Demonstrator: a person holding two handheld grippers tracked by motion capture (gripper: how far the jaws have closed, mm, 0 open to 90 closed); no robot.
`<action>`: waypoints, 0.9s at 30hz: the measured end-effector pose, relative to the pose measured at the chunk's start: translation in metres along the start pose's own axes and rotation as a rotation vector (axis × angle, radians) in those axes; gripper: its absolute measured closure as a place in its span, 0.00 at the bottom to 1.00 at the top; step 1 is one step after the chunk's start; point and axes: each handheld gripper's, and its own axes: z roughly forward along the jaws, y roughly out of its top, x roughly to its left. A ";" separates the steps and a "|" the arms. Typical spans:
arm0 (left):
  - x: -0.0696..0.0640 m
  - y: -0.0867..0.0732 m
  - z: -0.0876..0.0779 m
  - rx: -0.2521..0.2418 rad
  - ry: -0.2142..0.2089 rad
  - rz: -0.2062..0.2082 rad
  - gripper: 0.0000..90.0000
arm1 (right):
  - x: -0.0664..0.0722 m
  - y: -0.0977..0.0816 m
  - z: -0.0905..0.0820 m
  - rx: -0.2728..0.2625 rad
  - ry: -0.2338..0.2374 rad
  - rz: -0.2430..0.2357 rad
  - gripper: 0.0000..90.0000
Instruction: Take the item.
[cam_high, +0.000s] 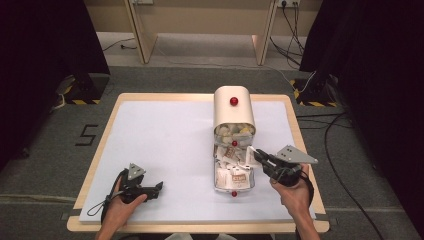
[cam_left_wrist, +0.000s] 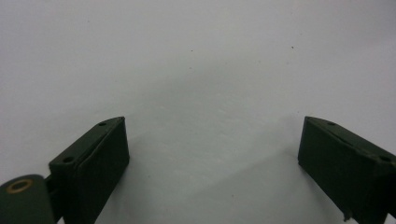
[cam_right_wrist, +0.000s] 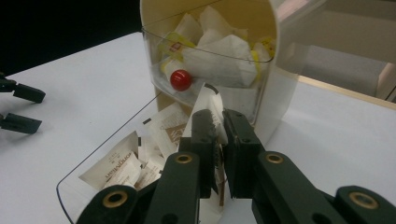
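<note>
Two grippers work over one white table (cam_high: 165, 140), whose wooden rim shows on all sides in the high view. Right of the table's middle stands a cream box (cam_high: 233, 107) with a rounded top and a red knob (cam_high: 234, 101) on it; its upper clear drawer (cam_high: 235, 132) is packed with tea bags. In front of it the lower clear drawer (cam_high: 233, 172) is pulled out toward the person, with a red knob (cam_high: 234, 193) on its near end and flat paper sachets (cam_right_wrist: 122, 163) lying inside. The right gripper (cam_high: 260, 157), held in the person's right hand (cam_high: 295, 195), reaches in from the drawer's right side, its jaws pressed together on one white sachet (cam_right_wrist: 211, 108). In the right gripper view that sachet stands upright between the two black jaws, its top edge poking above them, just over the open drawer and in front of the upper drawer's knob (cam_right_wrist: 180, 80). The left gripper (cam_high: 159, 188) sits low on the bare table near the front left, well apart from the box, held in the left hand (cam_high: 120, 207); in its own view the jaws stand spread wide with nothing between them.
</note>
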 end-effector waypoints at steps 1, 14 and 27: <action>0.000 0.000 0.000 0.000 0.000 0.000 0.09 | -0.001 0.000 -0.002 -0.001 -0.004 0.004 0.93; 0.000 0.000 0.000 0.000 0.000 0.000 0.09 | -0.014 -0.002 -0.010 -0.009 -0.038 0.023 0.93; 0.000 0.000 0.000 0.000 0.000 0.000 0.09 | -0.028 -0.007 -0.015 -0.007 -0.072 0.050 0.93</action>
